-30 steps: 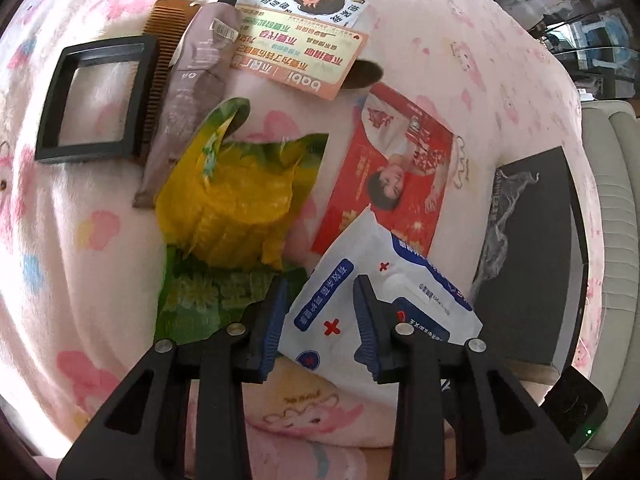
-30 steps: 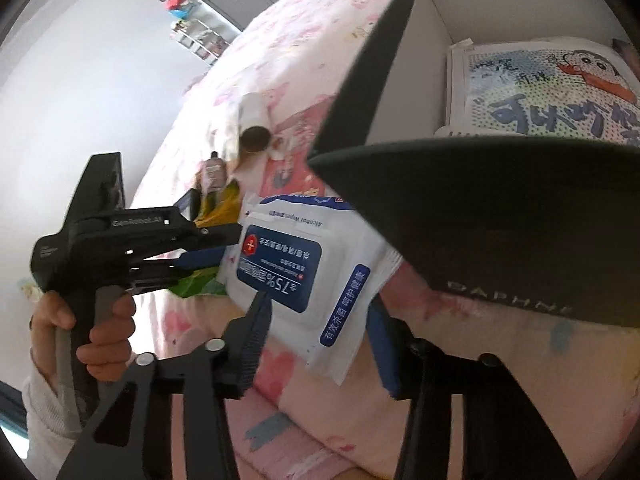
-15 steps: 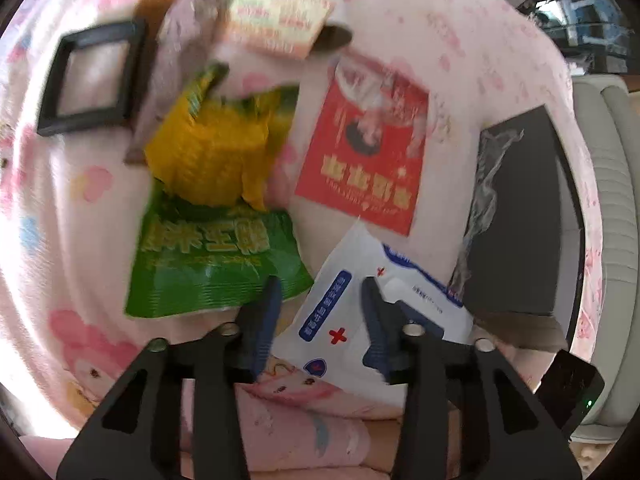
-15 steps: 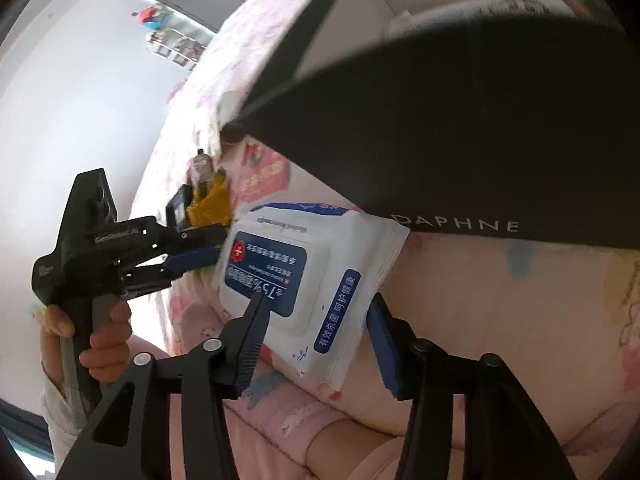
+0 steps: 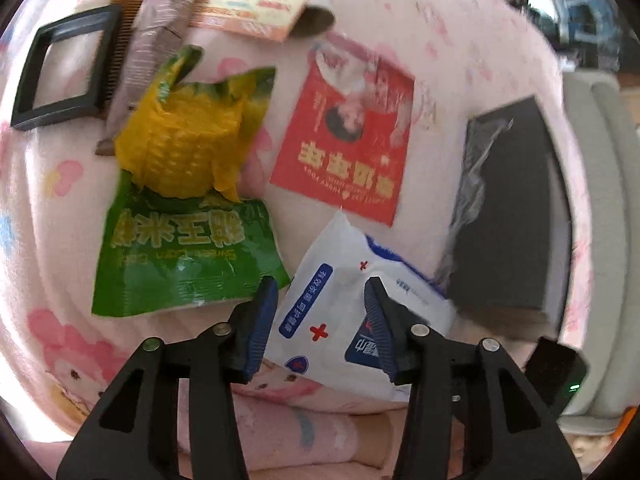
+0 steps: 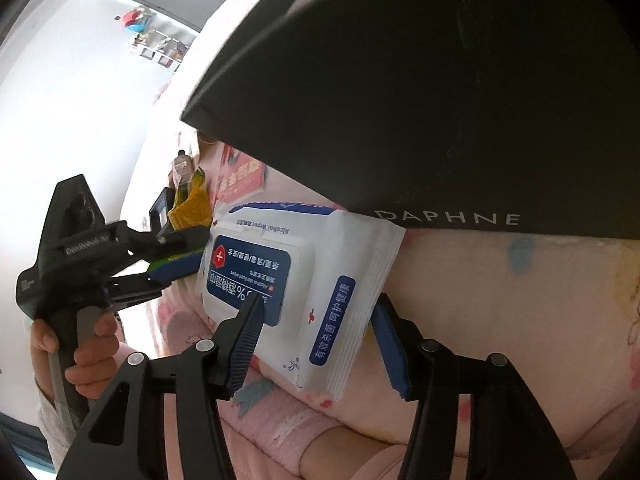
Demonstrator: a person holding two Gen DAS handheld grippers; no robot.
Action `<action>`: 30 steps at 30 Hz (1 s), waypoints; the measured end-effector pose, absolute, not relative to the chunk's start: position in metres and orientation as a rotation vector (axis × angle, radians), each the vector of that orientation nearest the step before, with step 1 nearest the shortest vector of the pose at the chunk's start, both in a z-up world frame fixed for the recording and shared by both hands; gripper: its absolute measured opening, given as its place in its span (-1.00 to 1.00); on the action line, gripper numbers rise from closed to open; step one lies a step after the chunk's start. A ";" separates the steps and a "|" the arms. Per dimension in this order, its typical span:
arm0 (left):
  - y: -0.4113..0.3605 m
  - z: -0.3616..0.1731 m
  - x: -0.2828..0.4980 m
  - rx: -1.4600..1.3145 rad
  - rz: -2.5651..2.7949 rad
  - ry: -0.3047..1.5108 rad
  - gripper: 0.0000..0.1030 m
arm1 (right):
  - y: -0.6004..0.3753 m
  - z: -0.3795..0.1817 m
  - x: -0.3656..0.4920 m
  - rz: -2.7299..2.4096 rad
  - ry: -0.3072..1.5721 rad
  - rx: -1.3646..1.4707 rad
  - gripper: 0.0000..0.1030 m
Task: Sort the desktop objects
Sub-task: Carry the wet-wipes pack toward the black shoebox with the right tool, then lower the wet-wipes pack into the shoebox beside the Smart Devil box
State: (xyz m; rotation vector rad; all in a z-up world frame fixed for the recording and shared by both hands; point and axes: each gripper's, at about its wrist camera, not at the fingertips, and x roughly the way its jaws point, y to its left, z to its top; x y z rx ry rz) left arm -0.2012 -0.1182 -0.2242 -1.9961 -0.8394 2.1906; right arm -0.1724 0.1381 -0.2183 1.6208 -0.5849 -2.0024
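pink cartoon-print blanket [image 5: 52, 208] covers the work surface, strewn with flat goods: a black frame [image 5: 60, 68], a comb [image 5: 120, 24], a brown tube [image 5: 148, 52], a green-and-yellow corn packet [image 5: 184, 216], a red leaflet [image 5: 344, 148] and an orange-edged card [image 5: 252, 4]. the pack of alcohol wipes [image 5: 352, 308], the item in hand, lies flat near the blanket's front edge, one corner against the black shoe box [image 6: 440, 92], whose side reads "daphne".

left gripper [image 5: 320, 320]: tongs spread, having just been opening; the wipes lie beneath and between them, but the pads do not appear to press on the pack. right gripper [image 6: 316, 340]: also spread and just been opening, straddling the near end of the same pack, blue pads standing clear of its edges. a hand [image 6: 84, 352] on the left tool's handle shows in the right wrist view.

judged step: taking up the wipes for sorting, probably into the box. to do it well, one tool should take the pack across its narrow width, pads low against the blanket so the soft wrapper bunches and is not skidded away; the other should stay clear. the limp pack will sag, so a grip near the stiff lid flap should carry best. lift clear of the box wall before moving across.
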 end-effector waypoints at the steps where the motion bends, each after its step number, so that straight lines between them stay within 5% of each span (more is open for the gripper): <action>1: -0.114 -0.226 -0.203 -2.002 2.177 -0.822 0.21 | 0.137 -0.219 -0.173 -1.999 -0.584 1.624 0.00; 6: -0.090 -0.232 -0.206 -2.037 2.159 -0.645 0.47 | 0.130 -0.223 -0.171 -1.970 -0.571 1.633 0.00; 21: -0.071 -0.214 -0.189 -1.952 2.192 -0.544 -0.10 | 0.127 -0.215 -0.166 -1.990 -0.569 1.544 0.03; 30: -0.066 -0.222 -0.191 -1.964 2.179 -0.563 -0.01 | 0.119 -0.224 -0.170 -1.975 -0.599 1.545 0.09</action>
